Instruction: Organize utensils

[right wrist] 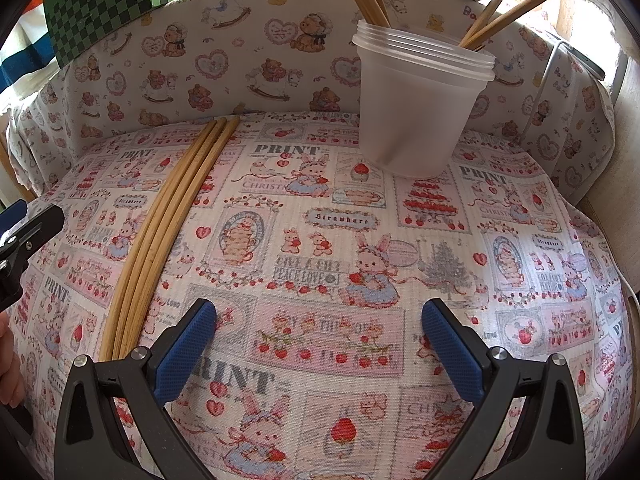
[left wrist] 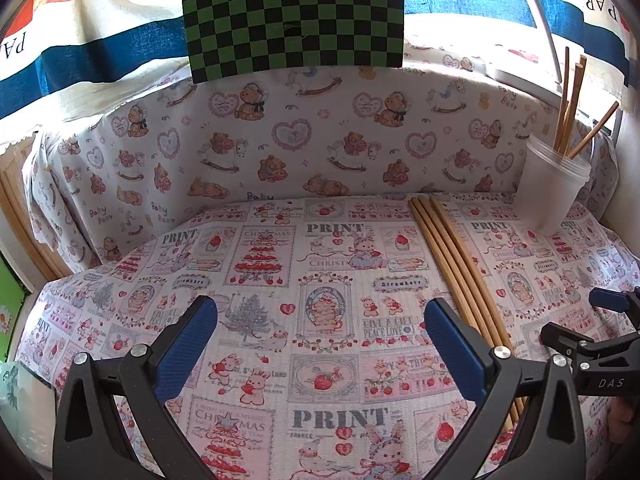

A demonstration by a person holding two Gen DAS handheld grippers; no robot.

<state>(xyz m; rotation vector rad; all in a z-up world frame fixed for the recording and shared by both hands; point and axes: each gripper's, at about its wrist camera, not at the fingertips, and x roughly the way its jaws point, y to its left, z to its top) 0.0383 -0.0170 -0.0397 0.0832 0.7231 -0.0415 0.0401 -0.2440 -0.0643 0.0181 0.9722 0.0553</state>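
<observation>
Several wooden chopsticks (left wrist: 456,268) lie side by side on the printed tablecloth, running from the back toward the front. A frosted plastic cup (left wrist: 554,188) stands at the back right with several chopsticks (left wrist: 570,108) upright in it. My left gripper (left wrist: 320,332) hovers open over the cloth, its right finger just left of the loose chopsticks, holding nothing. In the right wrist view the loose chopsticks (right wrist: 160,232) lie to the left and the cup (right wrist: 420,108) stands ahead. My right gripper (right wrist: 318,332) is open and empty above the cloth. Its black frame (left wrist: 600,348) shows at the left view's right edge.
The table (right wrist: 540,280) carries a strawberry-and-rabbit print cloth; a teddy-bear print fabric wall (left wrist: 304,136) rises behind it. A green-black checkerboard (left wrist: 292,16) hangs above. A white cable (right wrist: 540,92) runs down the back right. A hand (right wrist: 10,360) shows at the left edge.
</observation>
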